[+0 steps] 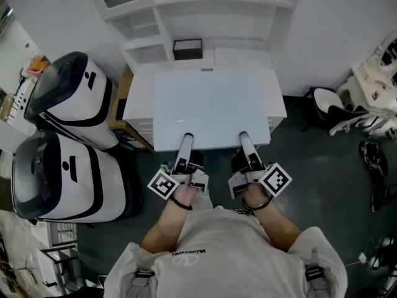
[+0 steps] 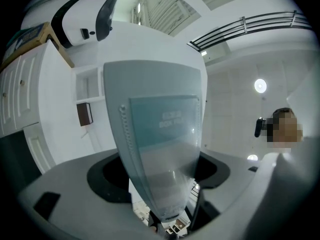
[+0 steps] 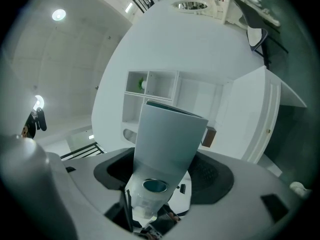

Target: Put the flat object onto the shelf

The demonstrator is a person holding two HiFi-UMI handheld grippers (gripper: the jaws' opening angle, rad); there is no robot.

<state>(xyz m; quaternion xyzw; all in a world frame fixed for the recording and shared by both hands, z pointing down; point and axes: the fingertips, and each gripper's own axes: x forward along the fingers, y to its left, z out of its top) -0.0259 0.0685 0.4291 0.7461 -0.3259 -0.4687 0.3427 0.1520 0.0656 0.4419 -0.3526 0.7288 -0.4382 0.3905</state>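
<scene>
The flat object [image 1: 214, 107] is a large pale blue-white panel held level in front of the white shelf [image 1: 205, 17]. My left gripper [image 1: 185, 143] is shut on its near edge at the left. My right gripper [image 1: 245, 140] is shut on the same edge at the right. In the left gripper view the panel [image 2: 160, 134] runs out from between the jaws, translucent, with raised lettering. In the right gripper view the panel [image 3: 167, 134] rises from the jaws toward the shelf compartments [image 3: 150, 89]. The panel's far edge lies close to the shelf's lower ledge.
A small dark brown box [image 1: 187, 48] stands in a lower shelf compartment. A white drawer cabinet [image 1: 138, 104] sits under the panel. Two white-and-black machines [image 1: 71, 95] [image 1: 62, 179] stand at the left beside a wooden crate [image 1: 127, 129]. White equipment [image 1: 372, 82] is at the right on the dark floor.
</scene>
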